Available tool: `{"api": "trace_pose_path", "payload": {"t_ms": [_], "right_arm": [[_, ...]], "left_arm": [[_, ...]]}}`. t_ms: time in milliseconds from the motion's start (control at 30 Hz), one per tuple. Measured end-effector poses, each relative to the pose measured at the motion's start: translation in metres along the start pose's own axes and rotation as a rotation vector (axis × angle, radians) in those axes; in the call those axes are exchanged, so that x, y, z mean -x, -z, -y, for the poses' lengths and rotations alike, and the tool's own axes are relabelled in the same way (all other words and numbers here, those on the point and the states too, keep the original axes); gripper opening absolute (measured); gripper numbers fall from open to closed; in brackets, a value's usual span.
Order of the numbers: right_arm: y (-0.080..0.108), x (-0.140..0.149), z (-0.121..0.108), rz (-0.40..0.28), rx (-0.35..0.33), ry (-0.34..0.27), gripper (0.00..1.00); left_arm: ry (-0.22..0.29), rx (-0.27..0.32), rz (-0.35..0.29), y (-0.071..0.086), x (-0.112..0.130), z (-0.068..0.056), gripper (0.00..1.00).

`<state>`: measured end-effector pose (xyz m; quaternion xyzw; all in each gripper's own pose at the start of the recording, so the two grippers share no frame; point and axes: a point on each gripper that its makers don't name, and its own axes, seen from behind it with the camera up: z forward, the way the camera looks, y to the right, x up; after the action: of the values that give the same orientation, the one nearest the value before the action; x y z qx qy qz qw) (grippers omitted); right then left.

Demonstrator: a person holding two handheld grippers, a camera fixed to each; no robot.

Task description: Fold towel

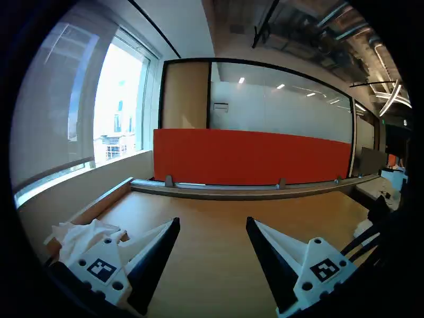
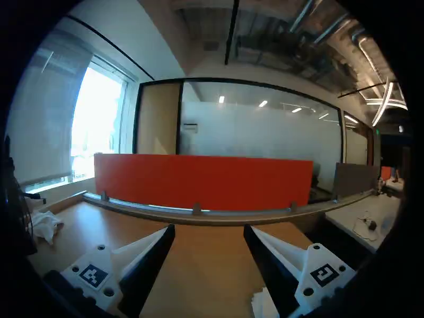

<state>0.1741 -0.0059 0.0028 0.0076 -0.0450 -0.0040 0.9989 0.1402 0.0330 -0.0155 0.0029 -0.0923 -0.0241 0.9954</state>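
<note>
A crumpled white towel [image 1: 85, 237] lies at the left edge of the wooden desk [image 1: 222, 228], partly behind my left gripper's left finger. My left gripper [image 1: 212, 228] is open above the desk with nothing between its fingers. In the right gripper view the same crumpled towel [image 2: 45, 223] rests far to the left on the desk [image 2: 206, 265]. My right gripper [image 2: 208, 236] is open and holds nothing. A corner of white folded cloth [image 2: 263, 305] peeks out at the bottom beside its right finger.
An orange divider panel [image 1: 249, 156] stands along the desk's far edge, behind a metal rail [image 1: 228, 186]. A window [image 1: 114, 119] runs along the left wall. A white desk [image 2: 365, 214] with a cable sits to the right.
</note>
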Motion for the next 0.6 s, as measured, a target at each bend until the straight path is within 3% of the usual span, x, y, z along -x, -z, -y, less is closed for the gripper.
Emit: {"api": "trace_pose_path", "payload": {"t_ms": [300, 600], "right_arm": [[0.001, -0.004, 0.006, -0.017, 0.007, -0.022, 1.0], [0.007, 0.002, 0.016, -0.017, -0.005, -0.018, 1.0]], "left_arm": [[-0.007, 0.009, -0.008, -0.003, 0.011, -0.001, 0.93], [-0.014, 0.013, -0.033, -0.016, 0.024, -0.003, 0.93]]}}
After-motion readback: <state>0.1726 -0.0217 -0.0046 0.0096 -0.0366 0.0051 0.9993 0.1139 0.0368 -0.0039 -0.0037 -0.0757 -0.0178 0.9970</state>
